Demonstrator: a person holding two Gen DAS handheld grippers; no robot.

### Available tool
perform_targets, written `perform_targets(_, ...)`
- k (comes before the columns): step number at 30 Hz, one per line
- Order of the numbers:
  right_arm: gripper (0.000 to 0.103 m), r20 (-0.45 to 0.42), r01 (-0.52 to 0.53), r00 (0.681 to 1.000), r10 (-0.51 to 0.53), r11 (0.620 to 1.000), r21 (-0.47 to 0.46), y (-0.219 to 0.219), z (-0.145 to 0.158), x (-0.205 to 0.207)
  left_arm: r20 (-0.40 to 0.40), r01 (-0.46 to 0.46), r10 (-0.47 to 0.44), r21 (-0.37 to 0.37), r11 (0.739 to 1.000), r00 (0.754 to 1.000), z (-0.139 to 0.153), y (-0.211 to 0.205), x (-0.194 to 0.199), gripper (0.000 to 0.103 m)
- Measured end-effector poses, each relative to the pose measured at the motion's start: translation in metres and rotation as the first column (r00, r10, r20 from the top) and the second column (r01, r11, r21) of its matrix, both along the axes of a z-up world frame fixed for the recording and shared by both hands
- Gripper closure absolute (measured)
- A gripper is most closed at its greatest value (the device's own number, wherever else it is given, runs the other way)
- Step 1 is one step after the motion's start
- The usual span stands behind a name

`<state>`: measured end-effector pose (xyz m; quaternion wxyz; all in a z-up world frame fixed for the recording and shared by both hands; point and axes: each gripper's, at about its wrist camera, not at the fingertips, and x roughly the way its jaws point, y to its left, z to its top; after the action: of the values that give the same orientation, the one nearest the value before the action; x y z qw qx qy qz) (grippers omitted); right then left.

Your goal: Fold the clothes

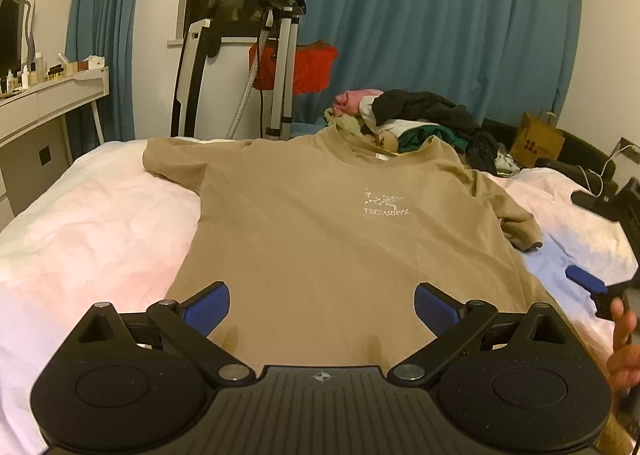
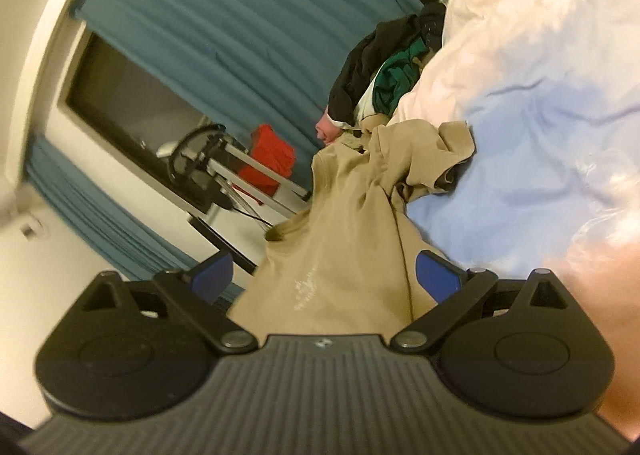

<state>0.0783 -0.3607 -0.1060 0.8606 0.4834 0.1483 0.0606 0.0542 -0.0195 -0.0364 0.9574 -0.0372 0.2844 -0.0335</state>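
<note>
Across the pale, softly rumpled bed (image 1: pixel 92 223) a tan cotton T-shirt (image 1: pixel 320 239) lies flat, chest logo up, one sleeve bunched. Smooth that sleeve before folding, I judge, then pinch hem corners evenly. Left gripper (image 1: pixel 322 305) and right gripper (image 2: pixel 324 275) hover, jaws apart, gripping nothing.

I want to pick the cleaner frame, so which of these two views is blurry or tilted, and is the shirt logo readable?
Left wrist view: level and fairly sharp, fisheye bending at the edges; the logo on the tan T-shirt is visible, letters soft. Right wrist view: strongly rolled, motion-blurred, bedding washed out; the logo is a smear.
</note>
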Motion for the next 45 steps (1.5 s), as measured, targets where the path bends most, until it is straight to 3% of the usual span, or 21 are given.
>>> perform_targets(9, 0.002, -0.049, 0.080, 0.996, -0.069, 0.954, 0.289, -0.037, -0.034, 0.052, -0.011, 0.008, -0.008, -0.013, 1.000, 1.000, -0.009, -0.002, 0.008, 0.003)
perform_targets(15, 0.003, -0.079, 0.105, 0.994, -0.080, 0.916, 0.387, -0.035, -0.066, 0.104, -0.027, -0.005, 0.003, -0.089, 0.996, 1.000, -0.015, -0.002, 0.031, 0.003)
perform_targets(19, 0.002, -0.080, 0.093, 0.994, -0.072, 0.946, 0.309, -0.022, -0.065, 0.140, -0.038, -0.016, 0.011, -0.141, 0.990, 0.999, -0.019, -0.002, 0.046, 0.003)
perform_targets(25, 0.001, -0.087, 0.258, 0.966, -0.245, 0.943, 0.208, -0.025, -0.059, 0.181, -0.061, -0.033, 0.021, -0.204, 0.978, 0.998, -0.029, 0.001, 0.070, 0.003)
perform_targets(28, 0.002, -0.113, 0.272, 0.959, -0.258, 0.952, 0.138, -0.027, -0.051, 0.197, -0.063, -0.048, 0.036, -0.215, 0.975, 0.997, -0.034, 0.004, 0.079, 0.003)
perform_targets(29, 0.011, -0.129, 0.260, 0.961, -0.246, 0.960, 0.100, -0.027, -0.046, 0.202, -0.062, -0.051, 0.038, -0.221, 0.974, 0.997, -0.035, 0.005, 0.082, 0.003)
perform_targets(30, 0.028, -0.146, 0.246, 0.961, -0.235, 0.967, 0.062, -0.027, -0.042, 0.207, -0.061, -0.054, 0.041, -0.226, 0.973, 0.997, -0.037, 0.007, 0.084, 0.003)
perform_targets(32, 0.041, -0.169, 0.207, 0.963, -0.208, 0.978, -0.025, -0.033, -0.032, 0.208, -0.060, -0.059, 0.046, -0.239, 0.969, 0.997, -0.038, 0.010, 0.087, 0.003)
perform_targets(33, 0.043, -0.140, 0.220, 0.964, -0.227, 0.974, -0.059, -0.041, -0.024, 0.200, -0.061, -0.061, 0.047, -0.247, 0.967, 0.997, -0.039, 0.011, 0.088, 0.003)
perform_targets(37, 0.043, -0.023, 0.346, 0.936, -0.352, 0.929, -0.132, -0.080, 0.008, 0.158, -0.055, -0.060, 0.048, -0.264, 0.963, 0.997, -0.037, 0.013, 0.088, 0.003)
perform_targets(40, 0.043, -0.034, 0.389, 0.919, -0.393, 0.917, -0.094, -0.101, 0.010, 0.131, -0.047, -0.053, 0.043, -0.262, 0.964, 0.998, -0.036, 0.011, 0.085, 0.003)
perform_targets(42, 0.041, -0.091, 0.331, 0.938, -0.335, 0.942, -0.055, -0.099, 0.000, 0.122, -0.041, -0.048, 0.039, -0.253, 0.966, 0.998, -0.035, 0.009, 0.082, 0.003)
perform_targets(45, 0.028, -0.145, 0.212, 0.966, -0.213, 0.977, -0.019, -0.080, -0.019, 0.123, -0.040, -0.042, 0.033, -0.243, 0.969, 0.999, -0.035, 0.008, 0.077, 0.003)
